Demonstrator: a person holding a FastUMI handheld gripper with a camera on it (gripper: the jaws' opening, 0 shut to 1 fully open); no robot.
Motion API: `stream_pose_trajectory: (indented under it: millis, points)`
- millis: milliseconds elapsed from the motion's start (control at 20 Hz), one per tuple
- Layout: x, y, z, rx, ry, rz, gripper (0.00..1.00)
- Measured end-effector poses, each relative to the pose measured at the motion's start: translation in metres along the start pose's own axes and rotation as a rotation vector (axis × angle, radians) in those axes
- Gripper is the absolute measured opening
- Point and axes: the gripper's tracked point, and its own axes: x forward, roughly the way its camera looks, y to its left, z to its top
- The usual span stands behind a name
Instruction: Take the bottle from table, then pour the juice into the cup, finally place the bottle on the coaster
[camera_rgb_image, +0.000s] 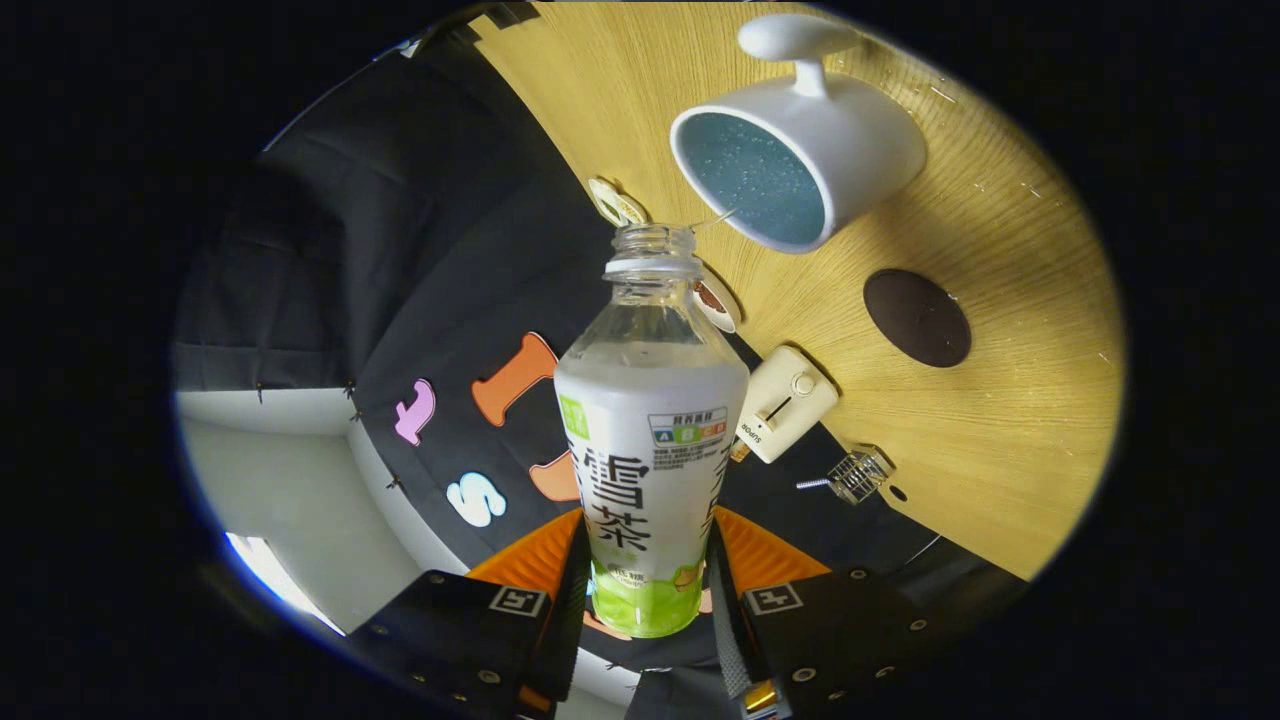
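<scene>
Bottle (650, 420) clamped in tool (645, 600), open neck toward cup (800, 160).

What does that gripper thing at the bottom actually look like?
The gripper has two chunky black blocks, one on each side, studded with small round screws. Each block carries a little square black-and-white marker on top. Behind them sits a bright orange, fan-shaped body. A long flat finger runs forward from each block.
</scene>
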Motion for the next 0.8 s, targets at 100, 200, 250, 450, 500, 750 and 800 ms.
stream_pose_trajectory:
  millis: [100,200,250,450,500,750,800]
  points:
    - [-0.002,0.001,-0.001,-0.007,0.003,0.007,0.57]
    - [-0.001,-0.013,0.009,-0.072,-0.016,-0.043,0.57]
    - [-0.002,-0.022,0.008,-0.109,-0.014,-0.073,0.57]
    - [-0.005,-0.047,0.023,-0.28,-0.008,-0.148,0.57]
    - [-0.01,-0.059,0.027,-0.36,-0.004,-0.182,0.57]
    - [-0.016,-0.07,0.03,-0.724,0.023,-0.202,0.57]
    - [-0.017,-0.071,0.03,-0.811,0.034,-0.199,0.57]
